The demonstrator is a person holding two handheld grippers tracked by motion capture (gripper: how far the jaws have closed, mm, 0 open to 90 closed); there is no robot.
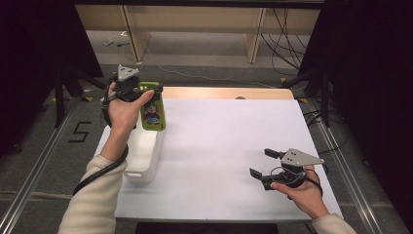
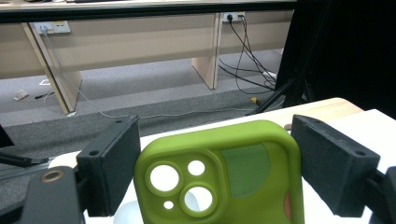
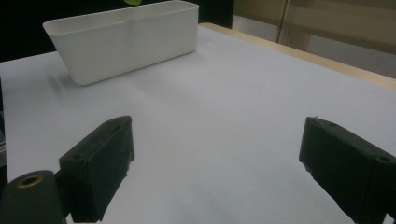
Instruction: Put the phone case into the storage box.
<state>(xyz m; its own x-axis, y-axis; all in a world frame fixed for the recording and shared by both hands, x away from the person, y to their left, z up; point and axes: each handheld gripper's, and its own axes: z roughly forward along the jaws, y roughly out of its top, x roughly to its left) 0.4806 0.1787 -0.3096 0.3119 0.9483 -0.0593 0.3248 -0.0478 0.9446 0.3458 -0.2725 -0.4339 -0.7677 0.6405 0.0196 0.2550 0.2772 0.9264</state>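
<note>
High view: the left gripper (image 1: 141, 92) is clamped on a green silicone phone case (image 1: 152, 108) above the white plastic bin (image 1: 144, 161) at nine o'clock. The drop probably comes next, needing release. The right gripper (image 1: 265, 164), apart, rests over the white surface (image 1: 219, 141).

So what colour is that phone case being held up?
Green, with a cartoon figure printed on it; the phone case shows best in the left gripper view.
</note>
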